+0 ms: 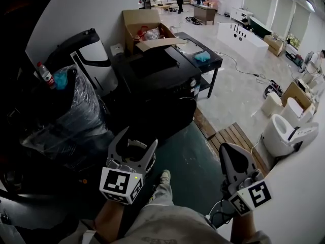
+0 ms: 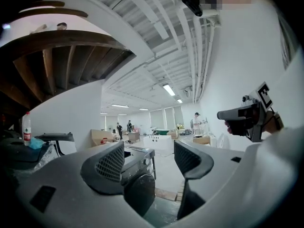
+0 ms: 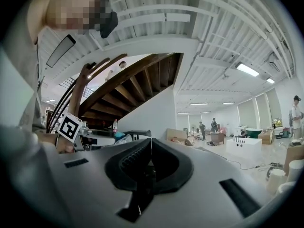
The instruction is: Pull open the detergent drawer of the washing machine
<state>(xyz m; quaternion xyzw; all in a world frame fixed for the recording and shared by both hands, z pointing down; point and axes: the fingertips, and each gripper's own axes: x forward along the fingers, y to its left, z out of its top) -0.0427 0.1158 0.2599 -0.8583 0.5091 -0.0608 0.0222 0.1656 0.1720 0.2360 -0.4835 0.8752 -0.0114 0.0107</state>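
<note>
The black front-loading washing machine [image 1: 157, 78] stands on the floor ahead of me, with its round door [image 1: 177, 111] facing me. Its front panel is too dark to make out the detergent drawer. My left gripper [image 1: 139, 136] hovers short of the machine, open and holding nothing. In the left gripper view [image 2: 149, 151] the machine [image 2: 137, 175] shows between the spread jaws, still some way off. My right gripper [image 1: 226, 149] is held to the right of the machine, over the dark floor, shut with nothing in it. Its pads meet in the right gripper view [image 3: 150, 144].
A bundle wrapped in black film [image 1: 76, 111] with a water bottle [image 1: 44, 74] sits left of the machine. Behind it stands an open cardboard box [image 1: 144, 27], beside it a dark table [image 1: 203, 60]. A wooden pallet [image 1: 236, 139] and white toilets [image 1: 287, 131] lie to the right.
</note>
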